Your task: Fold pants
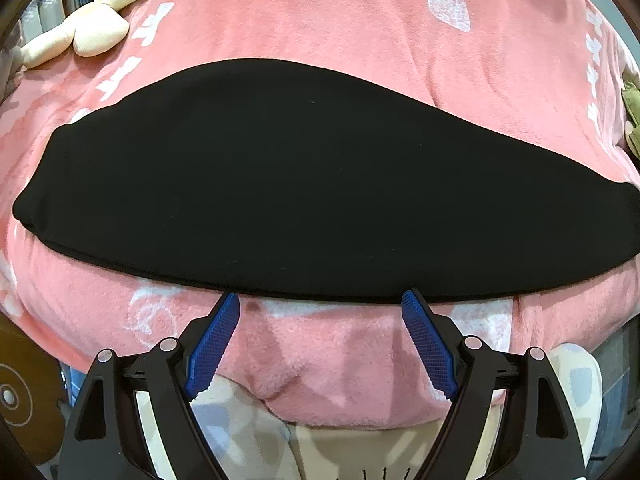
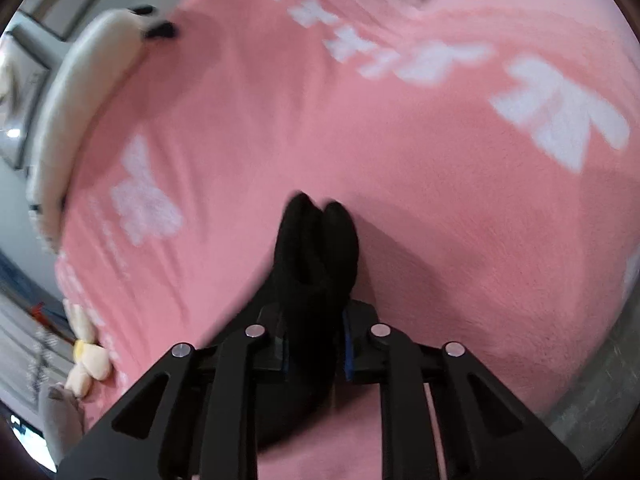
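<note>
The right gripper is pinched tight on a bunched end of the black pants, the dark cloth squeezed between its blue pads and poking out ahead of them in two rounded lobes. That grip looks meant for carrying this end across the garment for a fold; the cloth there appears lifted slightly off the bedding, though the blur leaves this uncertain.

The left gripper is spread wide and holds nothing. Its fingertips sit right at the near edge of the pants, one either side of a stretch of that edge, so it seems lined up to nip the hem next.

From the left wrist the pants lie flat as a long dark band across a pink fleece blanket printed with white shapes, on what seems a bed. They look already doubled lengthwise, so the crosswise fold is probably what remains.

A cream plush toy lies at the far left edge, well apart from the pants.
</note>
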Motion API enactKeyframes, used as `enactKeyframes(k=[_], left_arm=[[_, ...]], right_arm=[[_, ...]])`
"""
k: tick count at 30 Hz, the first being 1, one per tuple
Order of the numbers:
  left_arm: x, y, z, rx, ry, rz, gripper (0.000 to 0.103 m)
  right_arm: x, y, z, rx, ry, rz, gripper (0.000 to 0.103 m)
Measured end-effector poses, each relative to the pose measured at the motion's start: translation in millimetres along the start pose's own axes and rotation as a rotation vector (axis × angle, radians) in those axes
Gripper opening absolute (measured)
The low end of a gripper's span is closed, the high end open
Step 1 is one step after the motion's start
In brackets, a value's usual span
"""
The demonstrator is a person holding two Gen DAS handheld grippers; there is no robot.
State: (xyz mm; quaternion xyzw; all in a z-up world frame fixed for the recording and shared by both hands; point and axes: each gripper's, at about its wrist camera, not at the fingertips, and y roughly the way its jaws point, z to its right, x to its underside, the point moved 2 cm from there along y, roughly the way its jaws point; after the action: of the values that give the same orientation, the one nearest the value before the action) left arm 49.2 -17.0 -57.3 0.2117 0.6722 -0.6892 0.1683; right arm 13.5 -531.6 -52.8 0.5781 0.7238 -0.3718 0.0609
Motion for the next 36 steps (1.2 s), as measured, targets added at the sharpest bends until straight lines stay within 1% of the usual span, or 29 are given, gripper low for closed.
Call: enactKeyframes(k=[3, 5, 6, 10, 13, 16, 18, 22, 27, 31, 33, 34, 35, 36], left_arm=[[1.3, -3.8, -3.1, 0.005, -0.013, 0.009, 0.08], [1.4, -7.3, -6.9, 0.01, -0.021, 0.018, 0.08], [1.4, -9.3, -8.7, 0.01, -0.026, 0.022, 0.08], [1.0, -16.8, -17.5, 0.02, -0.045, 0.033, 0.08], [0.1, -24.1, -26.7, -0.008, -0.042, 0.053, 0.081], [-1.2, -29.0, -39.1, -0.034, -0.04, 0.073, 0.08], [-2.8, -29.5, -48.9, -0.039, -0.04, 0.074, 0.08], [-5.0, -28.0, -64.5, -0.049, -0.036, 0.073, 0.08], [-1.8, -21.8, -86.9, -0.066, -0.03, 0.053, 0.081], [2.5, -18.1, -105.6, -0.058, -0.054, 0.037, 0.081], [4.4, -17.7, -113.1, -0.055, -0.073, 0.033, 0.081], [5.2, -17.1, -116.5, -0.054, -0.081, 0.03, 0.081], [5.9, -16.6, -120.4, -0.056, -0.089, 0.027, 0.081], [6.7, -16.3, -123.6, -0.056, -0.094, 0.025, 0.081]], right_arm=[[-7.5, -20.5, -56.9, -0.084, -0.098, 0.034, 0.016], [-8.4, -33.5, -103.6, -0.162, -0.17, 0.048, 0.016], [-5.2, -37.9, -132.9, -0.216, -0.208, 0.046, 0.017], [13.7, -44.7, -217.3, -0.334, -0.338, 0.041, 0.017], [35.5, -40.4, -268.8, -0.39, -0.405, 0.003, 0.017], [59.7, -31.9, -303.3, -0.415, -0.459, -0.026, 0.017], [76.7, -24.4, -322.7, -0.411, -0.5, -0.043, 0.017], [121.4, -3.4, -357.4, -0.397, -0.58, -0.11, 0.017], [178.8, 25.2, -379.0, -0.371, -0.667, -0.193, 0.017], [237.8, 57.7, -391.0, -0.329, -0.764, -0.269, 0.018], [264.0, 77.2, -389.9, -0.315, -0.781, -0.327, 0.023], [283.1, 93.1, -386.2, -0.289, -0.814, -0.379, 0.029], [299.2, 106.8, -381.9, -0.241, -0.851, -0.419, 0.04], [313.1, 117.2, -375.3, -0.201, -0.881, -0.462, 0.041]])
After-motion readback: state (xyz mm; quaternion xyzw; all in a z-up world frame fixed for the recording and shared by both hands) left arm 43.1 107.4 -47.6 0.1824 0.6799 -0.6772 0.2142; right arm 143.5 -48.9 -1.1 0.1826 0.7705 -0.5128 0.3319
